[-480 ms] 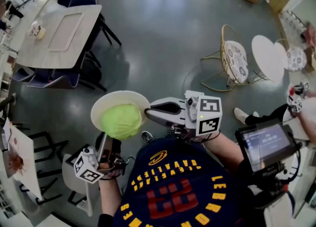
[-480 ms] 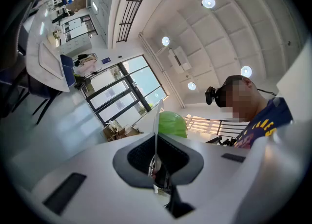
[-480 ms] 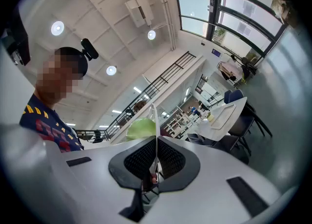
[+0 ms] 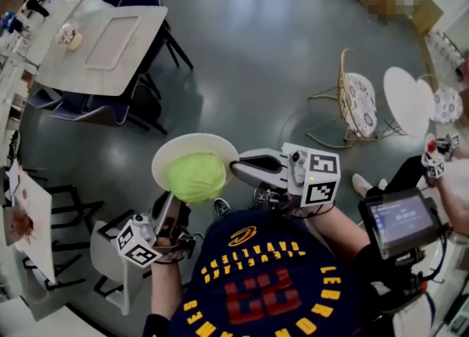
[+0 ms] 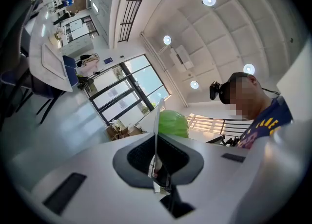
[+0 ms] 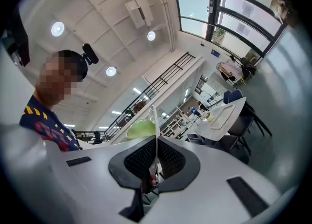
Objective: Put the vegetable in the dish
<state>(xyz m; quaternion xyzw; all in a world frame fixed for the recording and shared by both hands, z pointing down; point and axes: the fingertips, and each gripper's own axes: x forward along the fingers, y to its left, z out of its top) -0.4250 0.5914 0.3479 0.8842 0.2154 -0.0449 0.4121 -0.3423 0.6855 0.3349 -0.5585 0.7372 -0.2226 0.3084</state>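
Note:
A round green cabbage (image 4: 196,177) lies in a white dish (image 4: 183,149) held up in the air in front of the person's chest. My left gripper (image 4: 168,202) is shut on the dish's near-left rim from below. The right gripper (image 4: 237,168) is shut on its right rim. In the left gripper view the thin dish (image 5: 157,121) runs edge-on between the shut jaws of the left gripper (image 5: 156,162), with the cabbage (image 5: 173,123) just beyond. In the right gripper view the dish (image 6: 154,121) is pinched the same way by the right gripper (image 6: 155,162), the cabbage (image 6: 141,129) behind it.
Far below is a grey floor. A table (image 4: 102,42) with dark chairs stands at the upper left. A wire chair (image 4: 357,101) and a round white table (image 4: 407,100) are at the right. A screen (image 4: 399,222) hangs at the person's right side.
In the head view the dish, cabbage and both grippers sit a little further right and lower. Both grips on the rim are unchanged.

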